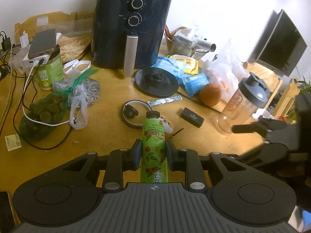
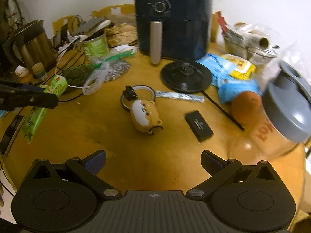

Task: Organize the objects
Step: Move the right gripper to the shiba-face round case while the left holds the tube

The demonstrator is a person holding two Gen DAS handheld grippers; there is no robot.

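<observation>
I am pinching the green hand cream tube (image 1: 154,147) between the two pads of my left gripper (image 1: 153,151). The tube is sitting in the middle of my left wrist view, cap pointing to twelve o'clock, up off the wooden table (image 1: 108,101). In my right wrist view the same tube (image 2: 41,104) is showing at nine o'clock, hanging over the table's left side.

To do this step well, I think I should keep squeezing softly, because the tube is soft and could squish or slip. I should carry it high over the clutter and set it down where there is bare wood.

My right gripper (image 2: 153,163) is spread wide with nothing between its pads. It is hovering over bare table. The little bear-shaped case (image 2: 144,116) is lying at twelve o'clock from it, and the small black box (image 2: 198,125) at one o'clock. I am guessing one of these is next.

Now the things that hold stuff. The clear shaker bottle (image 1: 245,101) with a grey lid is looking empty. The green mesh bag (image 1: 41,114) at nine o'clock is holding dark round lumps. The clear plastic bag (image 1: 87,89) beside it is holding something grey; I cannot tell what. The green can (image 1: 51,71) is carrying a power bank and a phone (image 1: 41,42) on top. The metal basket (image 1: 184,42) at one o'clock is holding wrapped rolls. The air fryer (image 1: 132,29) is closed.
</observation>
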